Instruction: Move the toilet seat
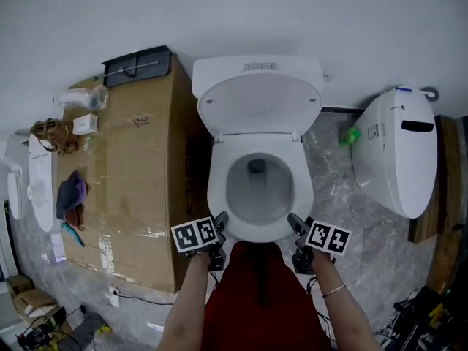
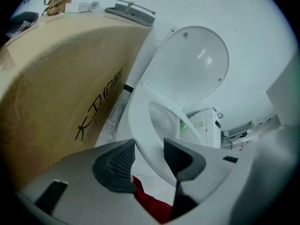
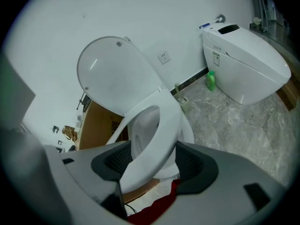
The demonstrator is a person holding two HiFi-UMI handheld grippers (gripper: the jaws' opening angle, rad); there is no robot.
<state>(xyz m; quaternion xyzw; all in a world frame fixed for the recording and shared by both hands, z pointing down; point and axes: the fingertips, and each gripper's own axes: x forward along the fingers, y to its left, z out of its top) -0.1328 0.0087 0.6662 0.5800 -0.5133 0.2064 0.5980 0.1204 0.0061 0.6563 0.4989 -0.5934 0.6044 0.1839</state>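
A white toilet stands at the wall with its lid (image 1: 259, 104) raised. The toilet seat (image 1: 216, 192) is a white ring over the bowl. My left gripper (image 1: 219, 224) holds the seat's front left edge and my right gripper (image 1: 295, 224) holds its front right edge. In the left gripper view the seat rim (image 2: 145, 125) runs between the two dark pads of the gripper (image 2: 149, 156). In the right gripper view the seat ring (image 3: 164, 130) fills the gap in the gripper (image 3: 152, 161) and sits tilted up off the bowl, below the lid (image 3: 112, 74).
A large cardboard box (image 1: 135, 167) with small items on top stands close on the toilet's left. A second white toilet (image 1: 398, 148) and a green bottle (image 1: 352, 134) are on the marble floor at right. The person's red clothing (image 1: 256, 291) is just below the seat's front.
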